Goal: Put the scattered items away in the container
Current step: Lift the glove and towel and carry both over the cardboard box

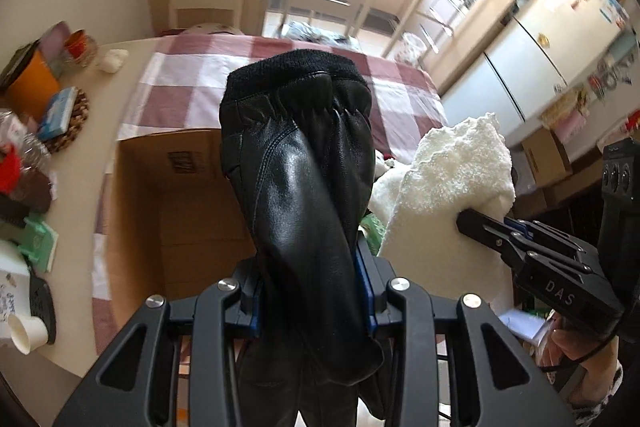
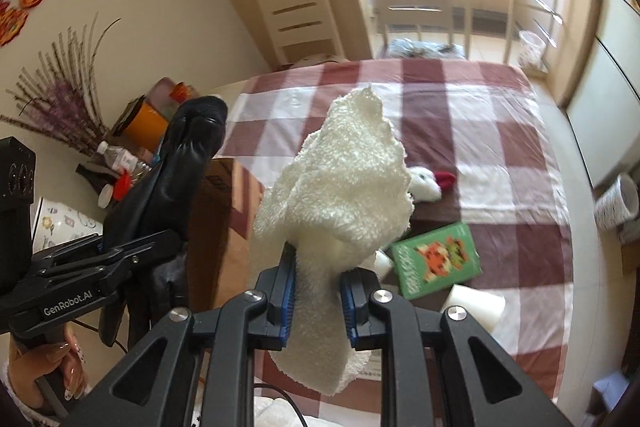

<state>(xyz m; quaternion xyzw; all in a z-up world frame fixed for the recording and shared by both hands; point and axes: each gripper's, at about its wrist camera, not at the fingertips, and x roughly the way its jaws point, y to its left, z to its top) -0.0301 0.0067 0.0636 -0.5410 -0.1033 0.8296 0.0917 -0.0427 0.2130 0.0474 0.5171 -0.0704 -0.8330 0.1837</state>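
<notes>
- Box (image 1: pixel 168 211): our landmark, an open cardboard carton on the checked tablecloth (image 2: pixel 480 131). We see bare cardboard inside it, though the glove hides part of the floor.
- Left gripper (image 1: pixel 310 291): its fingers are pressed onto a black leather glove (image 1: pixel 296 179), which stands up from the jaws, knit cuff on top. We hold it above the box's near right part.
- Right gripper (image 2: pixel 316 291): pinching a white towel (image 2: pixel 344 187), which bunches upward and hangs below the jaws. It sits just right of the box, level with the glove.
- Still on the cloth, right of the box: a green packet (image 2: pixel 434 259), a small white and red soft toy (image 2: pixel 430 183), and a white block (image 2: pixel 476 307) nearest us.
- Step in hand, as we judge it: carrying both held items to the box; neither has been let go.
- Next move, as we judge it: lower the glove into the box and spread the left fingers; bring the towel leftward over the rim, then release it too. The packet, toy and block would remain to collect.
</notes>
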